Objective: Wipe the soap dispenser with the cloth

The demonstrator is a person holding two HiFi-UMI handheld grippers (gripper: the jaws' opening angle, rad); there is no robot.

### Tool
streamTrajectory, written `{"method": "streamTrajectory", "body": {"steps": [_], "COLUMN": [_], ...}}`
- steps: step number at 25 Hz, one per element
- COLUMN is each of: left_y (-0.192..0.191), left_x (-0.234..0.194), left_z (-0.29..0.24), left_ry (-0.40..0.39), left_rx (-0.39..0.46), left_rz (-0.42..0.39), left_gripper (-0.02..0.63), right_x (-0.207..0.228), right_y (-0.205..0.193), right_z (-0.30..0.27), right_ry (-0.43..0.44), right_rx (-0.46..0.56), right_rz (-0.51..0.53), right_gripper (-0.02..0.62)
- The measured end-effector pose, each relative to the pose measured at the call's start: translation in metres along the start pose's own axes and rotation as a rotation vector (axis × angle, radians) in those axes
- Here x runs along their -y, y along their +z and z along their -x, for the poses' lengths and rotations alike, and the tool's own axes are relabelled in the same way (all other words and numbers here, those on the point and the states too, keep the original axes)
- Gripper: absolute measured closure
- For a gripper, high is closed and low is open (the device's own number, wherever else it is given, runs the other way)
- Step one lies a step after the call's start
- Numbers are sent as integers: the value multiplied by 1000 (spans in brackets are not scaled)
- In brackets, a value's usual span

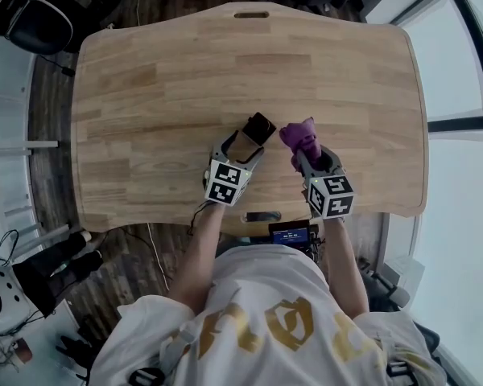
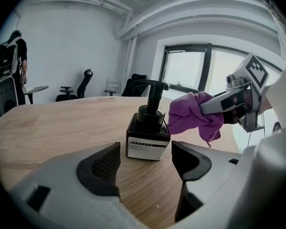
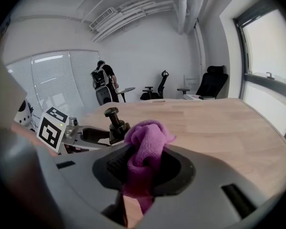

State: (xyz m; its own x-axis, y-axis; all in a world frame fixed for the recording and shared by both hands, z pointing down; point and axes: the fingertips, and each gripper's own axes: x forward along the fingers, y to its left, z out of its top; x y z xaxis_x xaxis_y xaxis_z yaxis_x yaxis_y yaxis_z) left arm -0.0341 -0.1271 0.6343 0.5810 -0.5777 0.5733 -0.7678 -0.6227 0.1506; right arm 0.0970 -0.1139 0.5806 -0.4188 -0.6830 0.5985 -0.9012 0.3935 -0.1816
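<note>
1. Jaws of the left gripper [image 2: 144,165] stand wide apart and grip nothing. The soap dispenser [image 2: 148,136] stands upright on the tabletop [image 1: 169,79] just beyond their tips, in line with the gap, and neither pad touches it.
2. Jaws of the right gripper [image 3: 143,170] are closed on a bunched purple cloth [image 3: 146,142], which bulges out past their tips.
3. In the left gripper view the cloth [image 2: 193,116] hangs just beside the dispenser's black pump, at its right. Whether the two touch cannot be told.
4. From the head view, the left gripper [image 1: 243,145] and right gripper [image 1: 307,159] sit side by side, both angled down and away from the person. Together they close off the dispenser's [image 1: 258,128] near side and right side.
5. The dispenser stands about midway across the tabletop, nearer the person's edge than the far one. Bare wood lies open to its left and behind it, up to a slot [image 1: 251,14] cut near the far edge.
6. Off the tabletop, office chairs [image 3: 214,82] stand by the window [image 2: 190,73]. A person [image 3: 103,82] stands well away at the far wall.
</note>
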Motion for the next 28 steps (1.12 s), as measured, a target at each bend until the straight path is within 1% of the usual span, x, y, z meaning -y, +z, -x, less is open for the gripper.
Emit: {"method": "streamTrajectory", "body": {"steps": [4, 6, 11, 17, 20, 23, 28], "left_y": [-1, -2, 5, 7, 10, 9, 11], "left_x": [0, -1, -2, 0, 0, 1, 1], "left_z": [-10, -14, -25, -37, -43, -49, -53], "left_ry": [29, 38, 28, 13, 19, 28, 44], "left_rx": [-2, -4, 28, 17, 13, -8, 5], "left_rz": [-22, -20, -10, -53, -75, -118, -144], "left_gripper": [274, 268, 261, 261, 261, 261, 262], "right_x": [6, 6, 10, 16, 18, 21, 27], "right_y": [0, 0, -3, 3, 6, 5, -1], "right_z": [-8, -11, -18, -26, -28, -29, -29], "right_ry": [-10, -7, -9, -16, -16, -18, -28], "right_rx": [-11, -15, -30, -30, -27, -28, -38], "right_rz": [-16, -18, -26, -29, -37, -46, -50], "right_gripper": [483, 483, 485, 485, 485, 483, 483]}}
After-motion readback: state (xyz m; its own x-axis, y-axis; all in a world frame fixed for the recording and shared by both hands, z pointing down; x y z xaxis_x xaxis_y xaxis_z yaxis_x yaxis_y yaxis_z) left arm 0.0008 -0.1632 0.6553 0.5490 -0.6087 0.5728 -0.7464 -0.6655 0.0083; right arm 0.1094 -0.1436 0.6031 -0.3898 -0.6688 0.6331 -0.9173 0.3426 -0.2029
